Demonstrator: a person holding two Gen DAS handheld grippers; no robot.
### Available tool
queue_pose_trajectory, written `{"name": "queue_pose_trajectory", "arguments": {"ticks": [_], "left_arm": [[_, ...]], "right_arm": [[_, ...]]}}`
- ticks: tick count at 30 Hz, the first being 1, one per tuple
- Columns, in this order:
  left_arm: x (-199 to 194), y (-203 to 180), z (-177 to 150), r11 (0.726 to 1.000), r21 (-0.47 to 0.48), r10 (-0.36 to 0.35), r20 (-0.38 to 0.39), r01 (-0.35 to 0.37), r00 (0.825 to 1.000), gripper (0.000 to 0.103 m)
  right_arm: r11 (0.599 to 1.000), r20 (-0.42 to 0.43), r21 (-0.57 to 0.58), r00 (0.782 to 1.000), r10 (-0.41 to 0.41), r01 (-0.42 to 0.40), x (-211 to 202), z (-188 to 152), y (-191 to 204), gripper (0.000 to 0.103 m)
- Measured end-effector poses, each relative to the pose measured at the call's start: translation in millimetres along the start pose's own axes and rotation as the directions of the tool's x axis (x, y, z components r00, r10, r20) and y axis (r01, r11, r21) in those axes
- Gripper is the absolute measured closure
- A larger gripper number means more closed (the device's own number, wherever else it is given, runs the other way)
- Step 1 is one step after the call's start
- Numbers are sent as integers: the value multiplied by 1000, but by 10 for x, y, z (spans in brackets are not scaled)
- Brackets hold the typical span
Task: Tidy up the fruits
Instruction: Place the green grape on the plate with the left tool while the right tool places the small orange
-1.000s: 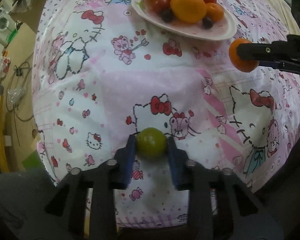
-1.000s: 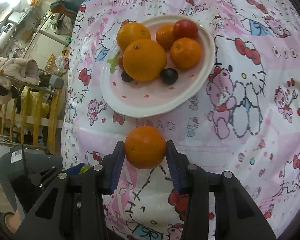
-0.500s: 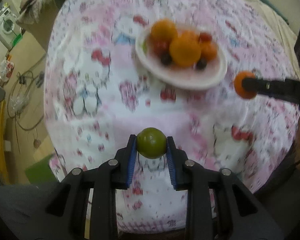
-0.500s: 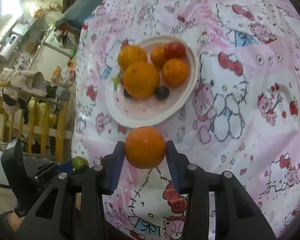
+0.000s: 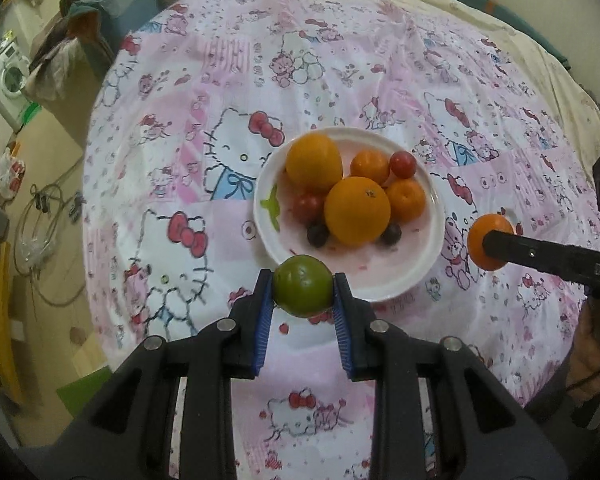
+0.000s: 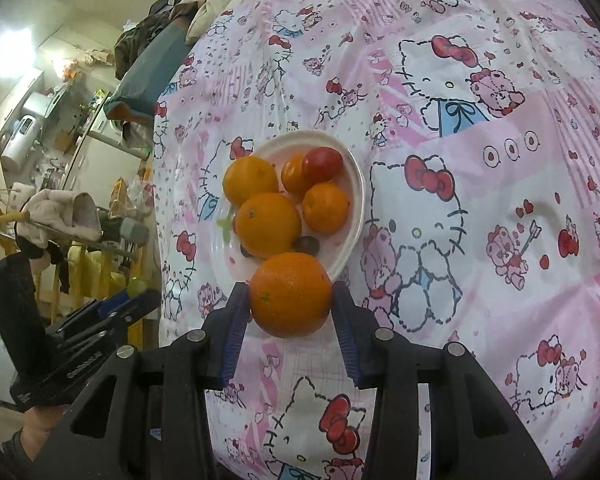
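Note:
My left gripper is shut on a green fruit and holds it in the air just in front of the white plate. My right gripper is shut on an orange, also raised, near the plate's near rim. The plate holds several oranges, small tomatoes and dark grapes. The right gripper with its orange shows at the right of the left wrist view. The left gripper shows at the left of the right wrist view.
The round table carries a pink and white Hello Kitty cloth. A chair with clothes, a washing machine and cables on the floor lie beyond the table's left edge. Bedding lies behind the table.
Both grippers have risen and pulled back from the table, so the plate now looks smaller and sits nearer the centre of each view. Both still hold their fruit.

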State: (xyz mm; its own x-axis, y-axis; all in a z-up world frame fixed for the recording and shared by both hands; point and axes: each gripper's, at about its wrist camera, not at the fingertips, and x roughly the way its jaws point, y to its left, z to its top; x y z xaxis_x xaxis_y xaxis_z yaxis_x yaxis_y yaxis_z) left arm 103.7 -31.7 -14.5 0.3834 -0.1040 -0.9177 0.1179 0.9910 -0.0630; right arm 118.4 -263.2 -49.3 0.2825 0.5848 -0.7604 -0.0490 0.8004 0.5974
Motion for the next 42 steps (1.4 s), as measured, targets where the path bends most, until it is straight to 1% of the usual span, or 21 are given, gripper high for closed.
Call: {"name": "queue_pose_trajectory", "arguments": {"ticks": [6,11,19,31,35,37,38,39,40,41,42], "left_arm": [[267,-89,48,999,-7,-33,-41,33,999,78],[425,-177,98,999,6,-52,-55,53,997,78],[706,-205,119,997,-11,-79,-104,78,992,78],[829,-255,110,995,-13,-95,-130,94,987,78],[832,-297,119,995,6,-97,-129,99,987,77],[845,-305,127,995,10,-99,-134,102,986,73],[847,-305,131,994,6,-104,-132,106,986,63],[832,-303,133,994,-1,-112,-121,113,986,49],[815,-300,135,993,-2,-116,-110,116,987,43],[797,-304,136,993,1,-116,-99,116,988,31],[785,-309,139,994,10,-108,-95,110,990,26]], "right_arm": [[1000,-6,9,1000,-3,3,121,86,-10,60],[1000,-27,19,1000,-11,12,266,146,-42,60],[1000,-64,13,998,-4,5,487,224,-23,59],[1000,-98,28,995,2,1,618,234,-87,57],[1000,-95,29,995,7,-4,616,240,-71,57],[999,-93,36,996,6,-2,602,241,-90,57],[999,-93,46,996,6,-2,596,245,-106,56],[998,-93,57,996,14,-9,583,246,-126,55],[998,-91,66,996,26,-20,568,246,-138,43],[997,-86,71,996,35,-29,551,248,-139,37],[997,-78,72,996,37,-31,527,250,-137,36]]}}
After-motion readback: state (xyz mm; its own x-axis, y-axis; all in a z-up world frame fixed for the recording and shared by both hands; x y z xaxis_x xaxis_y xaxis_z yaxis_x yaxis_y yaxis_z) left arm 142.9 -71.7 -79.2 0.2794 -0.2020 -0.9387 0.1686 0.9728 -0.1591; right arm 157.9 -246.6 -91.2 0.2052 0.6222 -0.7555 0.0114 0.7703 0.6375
